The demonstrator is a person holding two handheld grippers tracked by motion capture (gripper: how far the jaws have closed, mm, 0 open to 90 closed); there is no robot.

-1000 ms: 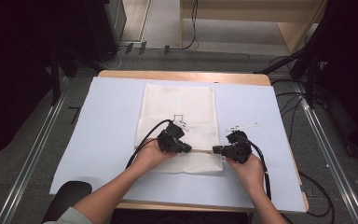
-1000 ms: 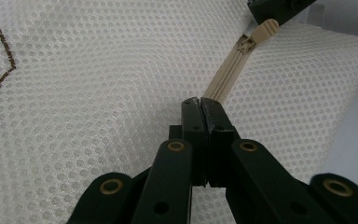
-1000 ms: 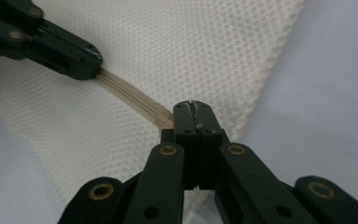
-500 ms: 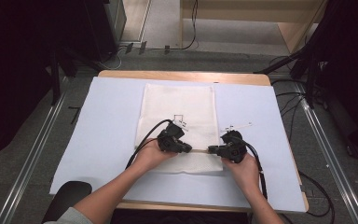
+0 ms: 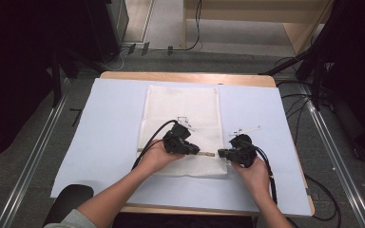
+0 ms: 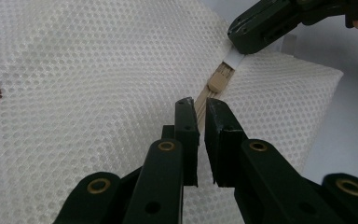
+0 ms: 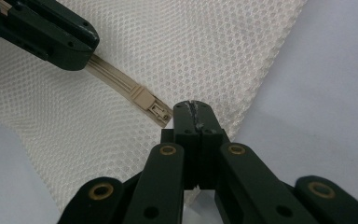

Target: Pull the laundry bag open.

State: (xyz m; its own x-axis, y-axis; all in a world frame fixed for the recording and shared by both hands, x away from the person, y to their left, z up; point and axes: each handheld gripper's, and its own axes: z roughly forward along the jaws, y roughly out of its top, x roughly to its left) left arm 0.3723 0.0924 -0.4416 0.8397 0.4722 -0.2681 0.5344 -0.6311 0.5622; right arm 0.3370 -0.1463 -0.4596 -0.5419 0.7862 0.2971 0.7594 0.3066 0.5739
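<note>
From the high view, a white mesh bag (image 5: pixel 183 126) lies flat on a pale blue sheet (image 5: pixel 100 133) covering the table (image 5: pixel 185 76), its near end folded toward the person. The left gripper (image 5: pixel 196 150) rests on the bag's near part, pointing right along the tan zipper (image 5: pixel 208 154), and the right gripper (image 5: pixel 222 153) sits just beside the bag's right edge, pointing left toward it; the two tips are near each other. In the left gripper view, the left gripper (image 6: pixel 201 108) has its jaws a narrow slit apart, having just been opening, with the zipper (image 6: pixel 204 95) running into the gap; whether the pads still press on it cannot be told. Farther along, the right gripper (image 6: pixel 244 44) holds a small white tab at the zipper's slider (image 6: pixel 219 80). In the right gripper view, the right gripper (image 7: pixel 193 106) has its jaws fully together, tip beside the slider (image 7: pixel 151 106) at the bag's (image 7: pixel 168 51) edge, the left gripper (image 7: pixel 81 53) over the zipper (image 7: pixel 112 77).
</note>
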